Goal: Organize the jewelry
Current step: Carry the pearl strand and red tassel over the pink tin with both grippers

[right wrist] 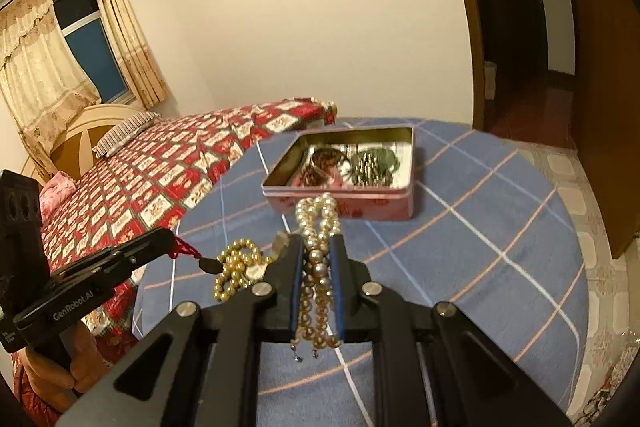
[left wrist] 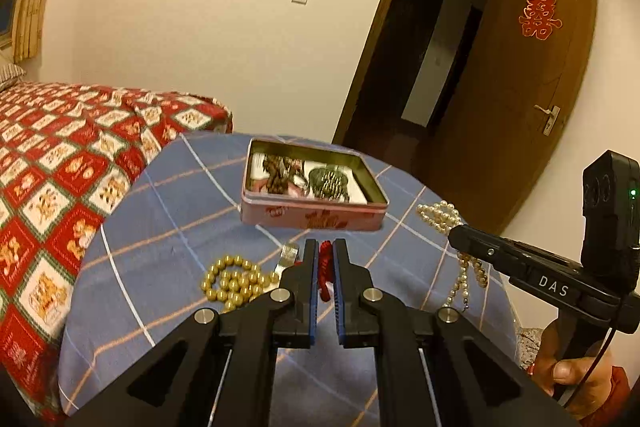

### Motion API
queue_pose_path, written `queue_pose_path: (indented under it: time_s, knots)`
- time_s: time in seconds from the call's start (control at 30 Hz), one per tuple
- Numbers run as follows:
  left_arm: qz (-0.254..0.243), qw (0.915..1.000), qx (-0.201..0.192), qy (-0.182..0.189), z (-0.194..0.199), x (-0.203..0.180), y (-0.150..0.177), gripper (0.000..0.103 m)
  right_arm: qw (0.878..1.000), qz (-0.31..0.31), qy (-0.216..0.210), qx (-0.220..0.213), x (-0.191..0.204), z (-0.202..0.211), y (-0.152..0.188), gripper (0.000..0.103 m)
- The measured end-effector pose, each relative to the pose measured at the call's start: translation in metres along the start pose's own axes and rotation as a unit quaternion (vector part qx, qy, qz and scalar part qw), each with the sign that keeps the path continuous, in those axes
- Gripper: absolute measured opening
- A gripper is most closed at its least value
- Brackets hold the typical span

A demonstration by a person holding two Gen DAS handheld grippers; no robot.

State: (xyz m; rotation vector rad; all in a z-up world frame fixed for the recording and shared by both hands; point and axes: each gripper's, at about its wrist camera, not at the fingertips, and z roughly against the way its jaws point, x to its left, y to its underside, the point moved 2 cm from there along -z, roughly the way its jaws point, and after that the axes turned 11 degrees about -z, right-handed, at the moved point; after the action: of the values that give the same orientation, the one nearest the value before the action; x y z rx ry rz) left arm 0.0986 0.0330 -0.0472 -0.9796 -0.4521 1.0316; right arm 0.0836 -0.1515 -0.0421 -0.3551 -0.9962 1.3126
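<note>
Two grippers are counted: the left gripper (left wrist: 326,257), with one red cord (left wrist: 325,267) pinched between its fingers, and the right gripper (right wrist: 316,259), with one pearl necklace (right wrist: 318,227) clamped between its fingers. One open pink tin (left wrist: 312,215) is seen just ahead of both tools, with two dark heaps of jewelry in it. One gold bead string (left wrist: 232,281) and one small silver piece (left wrist: 289,255) are counted just left of the left tool's tips, all on one checked table (left wrist: 168,211).
</note>
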Motion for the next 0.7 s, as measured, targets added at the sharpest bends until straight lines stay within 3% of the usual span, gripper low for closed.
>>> queue_pose_path:
  time_s: [0.37, 0.7]
  knots:
    - [-0.014, 0.9989, -0.044, 0.000, -0.007, 0.007, -0.047, 0.006, 0.998, 0.009, -0.006, -0.054, 0.012, -0.001, -0.055, 0.016]
    - [-0.019, 0.9975, -0.068, 0.011, -0.056, 0.009, -0.098, 0.006, 0.997, 0.014, 0.004, -0.077, 0.011, -0.040, -0.100, 0.016]
